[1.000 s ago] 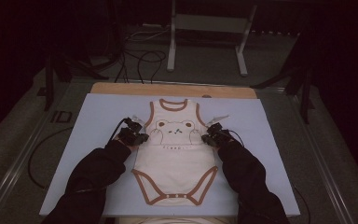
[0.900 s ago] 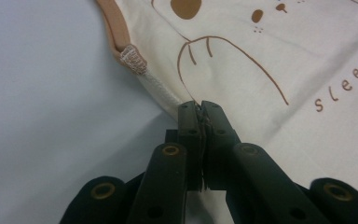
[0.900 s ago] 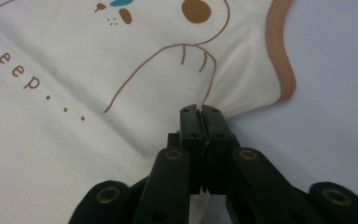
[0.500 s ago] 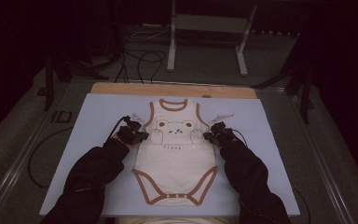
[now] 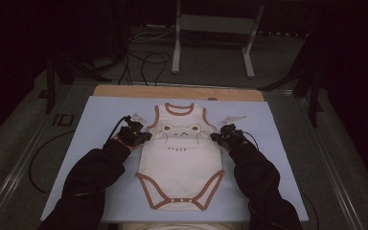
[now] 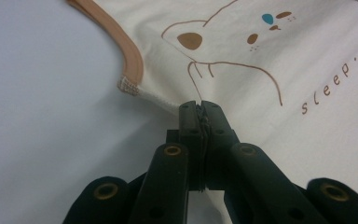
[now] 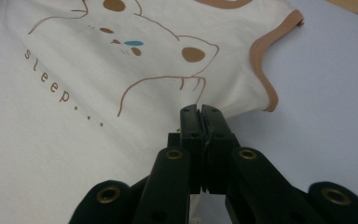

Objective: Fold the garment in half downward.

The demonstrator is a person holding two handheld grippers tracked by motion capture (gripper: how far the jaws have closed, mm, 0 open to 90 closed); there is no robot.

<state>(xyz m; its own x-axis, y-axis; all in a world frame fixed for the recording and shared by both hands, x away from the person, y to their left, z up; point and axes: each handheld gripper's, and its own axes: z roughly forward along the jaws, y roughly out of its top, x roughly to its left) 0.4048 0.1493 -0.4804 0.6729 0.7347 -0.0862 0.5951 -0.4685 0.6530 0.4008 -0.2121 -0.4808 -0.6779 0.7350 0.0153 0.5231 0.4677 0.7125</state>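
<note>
Both of my grippers are clamped on the bodysuit (image 5: 179, 160): the left gripper (image 6: 199, 108) pinches its side seam just below the armhole, the right gripper (image 7: 200, 112) the opposite seam. It lies flat, face up, mid-way across the pale blue mat (image 5: 100, 115): cream cloth, brown trim, a sleepy bear drawing and the word "sleep..." beneath.

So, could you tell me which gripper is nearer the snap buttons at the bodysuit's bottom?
Neither clearly: the left gripper and right gripper pinch opposite side seams, both well above the snaps.
</note>
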